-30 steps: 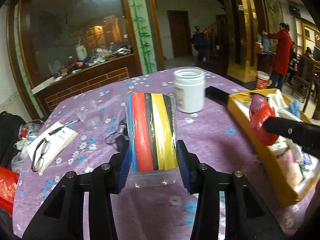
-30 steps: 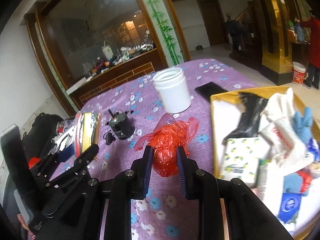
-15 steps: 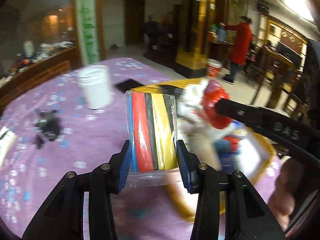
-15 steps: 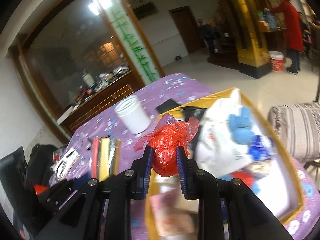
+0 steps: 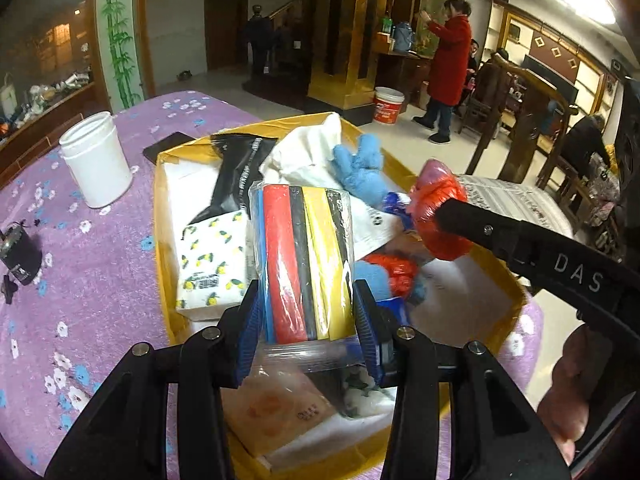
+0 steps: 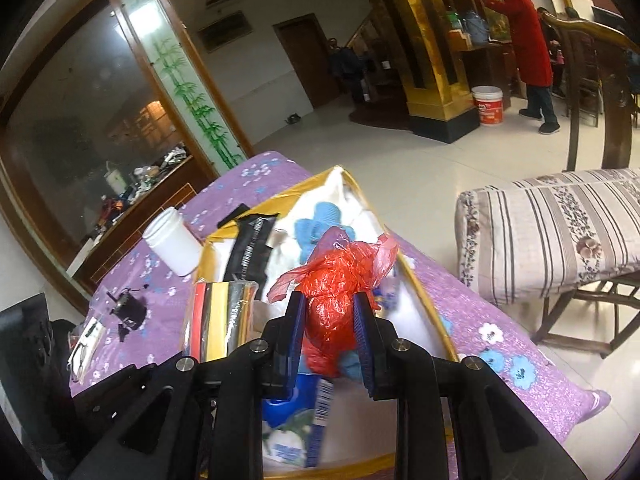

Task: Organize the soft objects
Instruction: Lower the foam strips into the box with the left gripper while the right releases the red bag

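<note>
Nearest to us, our left hand-held gripper [image 5: 307, 332] is clamped on a clear packet of coloured strips [image 5: 306, 272], red, black, yellow and blue, standing upright between the blue pads [image 5: 251, 330]. Our right hand-held gripper [image 6: 329, 334] is clamped on a crumpled red plastic bag [image 6: 332, 300]; its loose ends flare out above the pads. Both loads hang above the yellow box [image 5: 162, 216], which sits on the purple flowered worktop [image 5: 80, 280].

Below the left hand-held gripper, inside the box, we see a tan packet [image 5: 276, 412] and a lemon-print tissue pack [image 5: 212, 264]. Under the right one lies a blue and white pack [image 6: 292, 428]. Further in are a black bag [image 5: 236, 172], a white plastic bag [image 5: 304, 152] and a blue fuzzy glove [image 5: 360, 168].

Left of the box, on the worktop, stand a small black device [image 5: 18, 252] and, further back, a white jar [image 5: 96, 160]. A dark phone [image 5: 164, 150] lies just beyond the box's far corner.

Across the room a person in a red coat [image 5: 446, 72] stands near a white bucket [image 5: 388, 104].
</note>
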Demonstrator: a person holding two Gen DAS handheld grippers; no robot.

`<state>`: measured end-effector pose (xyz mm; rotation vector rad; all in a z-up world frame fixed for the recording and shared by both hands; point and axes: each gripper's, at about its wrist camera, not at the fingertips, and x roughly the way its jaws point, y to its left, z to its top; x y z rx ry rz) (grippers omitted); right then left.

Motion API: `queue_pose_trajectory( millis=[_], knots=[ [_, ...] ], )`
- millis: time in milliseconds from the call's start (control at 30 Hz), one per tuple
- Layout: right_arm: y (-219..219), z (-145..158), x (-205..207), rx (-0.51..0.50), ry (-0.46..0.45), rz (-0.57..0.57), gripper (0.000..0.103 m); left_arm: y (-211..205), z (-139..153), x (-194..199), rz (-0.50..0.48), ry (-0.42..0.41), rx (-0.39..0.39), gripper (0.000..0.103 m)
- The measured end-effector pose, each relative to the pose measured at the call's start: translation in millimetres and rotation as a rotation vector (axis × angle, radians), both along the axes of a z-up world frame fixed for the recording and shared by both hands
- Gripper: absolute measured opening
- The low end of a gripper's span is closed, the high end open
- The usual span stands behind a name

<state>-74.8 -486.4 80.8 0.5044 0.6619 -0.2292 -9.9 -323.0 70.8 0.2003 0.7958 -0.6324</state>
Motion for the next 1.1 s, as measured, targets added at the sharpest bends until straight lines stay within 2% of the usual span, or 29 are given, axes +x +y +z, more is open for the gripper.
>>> queue_pose_trajectory(
  millis=[300, 533, 1100],
  knots=[
    [2.2, -15.2, 8.0, -0.003, 0.047, 0.000, 0.025, -6.3, -5.1, -10.9, -0.008, -0.091, 0.034, 0.042],
    [6.5, -19.1, 9.3, -0.020, 0.073, 0.008, 0.025, -5.0, -4.4, -11.4, -0.005, -0.101, 0.026, 0.043],
    [14.6, -12.0, 4.4, -0.049, 0.057, 0.025, 0.030, 2.0, -0.1, -11.4, 0.012, -0.112, -0.006, 0.045]
  ],
)
